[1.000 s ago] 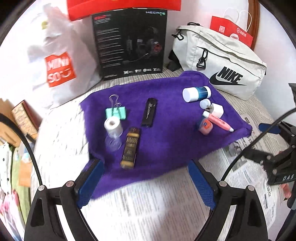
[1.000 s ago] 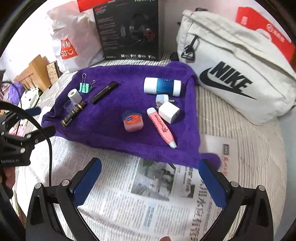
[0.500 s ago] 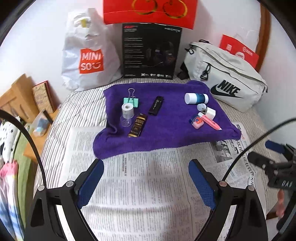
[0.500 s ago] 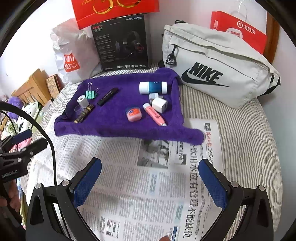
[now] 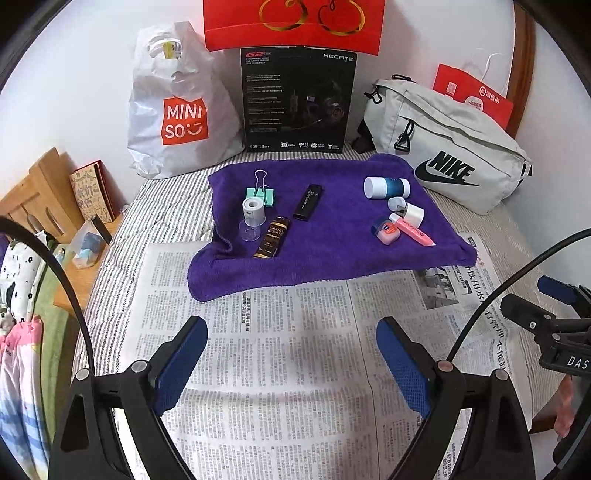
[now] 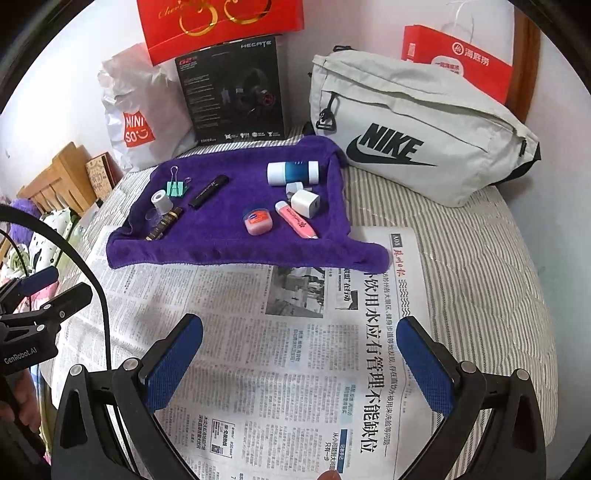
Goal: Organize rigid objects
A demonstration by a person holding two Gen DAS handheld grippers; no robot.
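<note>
- Left wrist view: small rigid items lie on purple towel (image 5: 332, 240) on bed, two clusters, well apart. L cluster: binder clip (image 5: 261, 194), white cap (image 5: 254, 210), black stick (image 5: 308, 202).
- R cluster: blue-white bottle (image 5: 386, 187), pink tube (image 5: 412, 229).
- Left hand-held gripper (image 5: 291, 363) & right hand-held gripper (image 6: 299, 363): both released, empty, over newspaper (image 5: 277, 369).
- Approach one item at a time; straddle across its narrow width, w/o snagging towel.

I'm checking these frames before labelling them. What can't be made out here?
- Small white cap, left wrist view: too small to identify.
- Clear cup, right wrist view: partly hidden behind the white roll.
- Wall banner: cut off by the top edge.
- Newspaper small print: too fine.
</note>
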